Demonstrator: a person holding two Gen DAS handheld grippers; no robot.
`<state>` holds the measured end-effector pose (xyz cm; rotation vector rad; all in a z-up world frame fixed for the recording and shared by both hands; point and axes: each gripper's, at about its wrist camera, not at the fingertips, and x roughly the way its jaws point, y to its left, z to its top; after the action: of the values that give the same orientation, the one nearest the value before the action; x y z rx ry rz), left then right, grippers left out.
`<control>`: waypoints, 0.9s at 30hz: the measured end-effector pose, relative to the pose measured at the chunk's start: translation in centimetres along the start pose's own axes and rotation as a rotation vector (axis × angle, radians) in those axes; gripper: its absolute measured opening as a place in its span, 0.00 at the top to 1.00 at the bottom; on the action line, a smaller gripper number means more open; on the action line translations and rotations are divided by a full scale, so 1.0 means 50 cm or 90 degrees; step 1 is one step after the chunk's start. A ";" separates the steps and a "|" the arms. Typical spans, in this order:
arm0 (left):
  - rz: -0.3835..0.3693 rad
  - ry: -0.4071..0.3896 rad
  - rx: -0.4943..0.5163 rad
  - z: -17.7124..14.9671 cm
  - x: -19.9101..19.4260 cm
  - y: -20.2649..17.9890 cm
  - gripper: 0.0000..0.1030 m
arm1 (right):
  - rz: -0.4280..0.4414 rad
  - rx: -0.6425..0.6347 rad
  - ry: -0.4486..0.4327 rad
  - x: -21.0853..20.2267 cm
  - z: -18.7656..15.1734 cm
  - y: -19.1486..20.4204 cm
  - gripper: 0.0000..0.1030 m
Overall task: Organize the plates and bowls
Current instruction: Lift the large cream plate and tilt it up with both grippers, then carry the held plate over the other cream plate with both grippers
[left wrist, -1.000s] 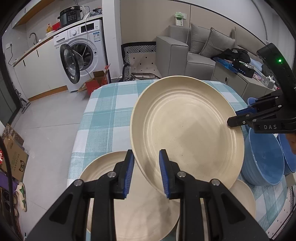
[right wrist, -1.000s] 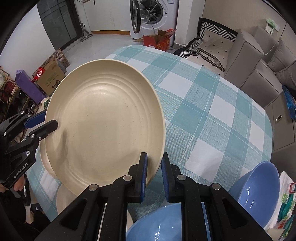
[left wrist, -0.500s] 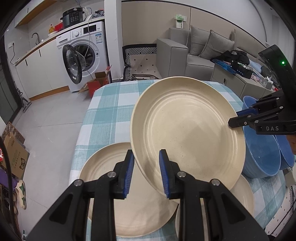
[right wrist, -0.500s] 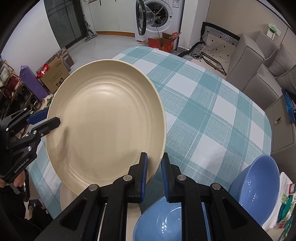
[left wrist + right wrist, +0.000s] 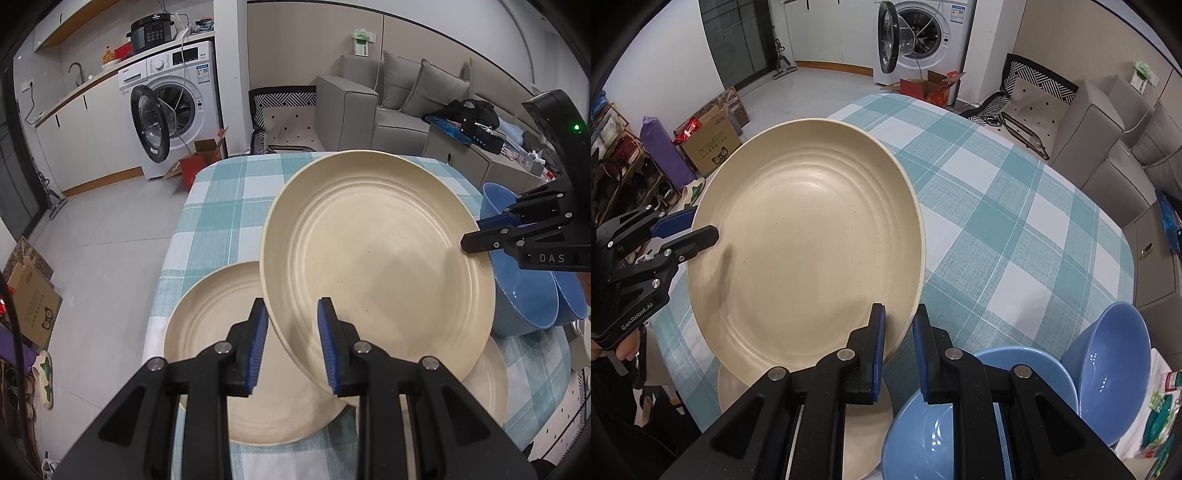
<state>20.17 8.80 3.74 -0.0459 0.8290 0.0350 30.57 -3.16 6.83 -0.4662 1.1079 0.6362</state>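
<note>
A large cream plate (image 5: 376, 266) is held tilted above the checked table, also in the right wrist view (image 5: 805, 251). My left gripper (image 5: 291, 347) is shut on its near rim. My right gripper (image 5: 899, 343) is shut on its opposite rim and shows at the right of the left wrist view (image 5: 476, 236). A second cream plate (image 5: 221, 343) lies on the table below, at the left. A third cream plate (image 5: 487, 380) peeks out under the held one. Two blue bowls (image 5: 1104, 362) (image 5: 923, 424) stand at the right.
The teal and white checked tablecloth (image 5: 1015, 229) covers the table, with its far half bare. A washing machine (image 5: 173, 110) with an open door, a red box (image 5: 195, 162) and a grey sofa (image 5: 369, 107) stand beyond the table. Cardboard boxes (image 5: 713, 147) sit on the floor.
Both grippers have lifted the held plate and carried it away from the lower plate, which now shows more. The blue bowls show more in both views.
</note>
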 end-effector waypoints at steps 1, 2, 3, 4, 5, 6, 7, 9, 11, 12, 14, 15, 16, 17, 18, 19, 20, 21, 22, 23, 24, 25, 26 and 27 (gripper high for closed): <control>0.000 0.001 -0.001 -0.003 -0.001 0.000 0.75 | 0.001 -0.001 0.001 0.001 -0.004 0.002 0.85; 0.000 0.003 -0.002 -0.005 -0.001 -0.001 0.75 | 0.002 -0.001 0.001 0.001 -0.008 0.004 0.85; 0.000 0.005 -0.001 -0.006 -0.001 -0.002 0.75 | 0.002 -0.002 0.002 0.001 -0.013 0.006 0.85; 0.000 0.006 0.000 -0.009 -0.001 -0.002 0.75 | 0.002 -0.004 0.002 0.001 -0.017 0.008 0.85; 0.002 0.008 0.001 -0.010 0.000 -0.001 0.75 | 0.004 -0.004 0.001 0.000 -0.020 0.011 0.85; 0.003 0.009 0.002 -0.011 -0.001 -0.002 0.75 | 0.006 -0.005 0.002 0.000 -0.025 0.013 0.85; 0.004 0.011 0.004 -0.012 -0.002 -0.002 0.75 | 0.006 -0.006 0.001 -0.001 -0.029 0.016 0.85; 0.004 0.013 0.007 -0.016 -0.003 -0.002 0.75 | 0.006 -0.010 0.002 -0.001 -0.038 0.021 0.85; 0.003 0.014 0.008 -0.019 -0.006 -0.002 0.75 | 0.006 -0.012 0.003 0.000 -0.045 0.026 0.85; 0.003 0.014 0.009 -0.020 -0.008 -0.003 0.75 | 0.005 -0.014 0.004 0.000 -0.048 0.028 0.85; 0.002 0.014 0.010 -0.025 -0.010 -0.005 0.75 | 0.002 -0.023 0.005 0.001 -0.053 0.033 0.85; 0.003 0.015 0.010 -0.028 -0.011 -0.005 0.75 | 0.001 -0.026 0.006 0.001 -0.055 0.035 0.85; 0.002 0.015 0.010 -0.031 -0.012 -0.006 0.75 | 0.000 -0.032 0.006 0.002 -0.056 0.037 0.85; 0.001 0.016 0.008 -0.031 -0.012 -0.006 0.75 | 0.000 -0.038 0.007 0.003 -0.057 0.038 0.85; -0.002 0.017 0.006 -0.033 -0.012 -0.005 0.75 | 0.000 -0.039 0.010 0.005 -0.057 0.038 0.85; -0.003 0.018 0.003 -0.036 -0.013 -0.006 0.75 | -0.001 -0.042 0.011 0.005 -0.058 0.039 0.85; -0.002 0.019 0.002 -0.039 -0.014 -0.007 0.75 | -0.001 -0.047 0.011 0.006 -0.059 0.040 0.85; -0.002 0.021 0.003 -0.043 -0.014 -0.008 0.75 | -0.001 -0.049 0.012 0.006 -0.060 0.042 0.85; -0.001 0.023 0.003 -0.047 -0.014 -0.009 0.75 | -0.001 -0.050 0.012 0.006 -0.061 0.043 0.85; -0.001 0.024 0.002 -0.050 -0.015 -0.010 0.75 | -0.001 -0.051 0.013 0.005 -0.062 0.045 0.85; 0.000 0.025 0.001 -0.052 -0.015 -0.009 0.75 | 0.000 -0.052 0.012 0.004 -0.064 0.047 0.85; 0.000 0.025 0.001 -0.054 -0.015 -0.009 0.75 | 0.001 -0.051 0.013 0.003 -0.067 0.050 0.85; -0.001 0.026 0.000 -0.056 -0.016 -0.009 0.75 | 0.001 -0.052 0.015 0.003 -0.070 0.053 0.85; -0.001 0.028 0.001 -0.057 -0.015 -0.009 0.75 | 0.001 -0.052 0.016 0.003 -0.073 0.055 0.85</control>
<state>17.56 8.19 2.38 -0.0459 0.8725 0.0323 26.29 -3.45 5.20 -0.5443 1.1101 0.6802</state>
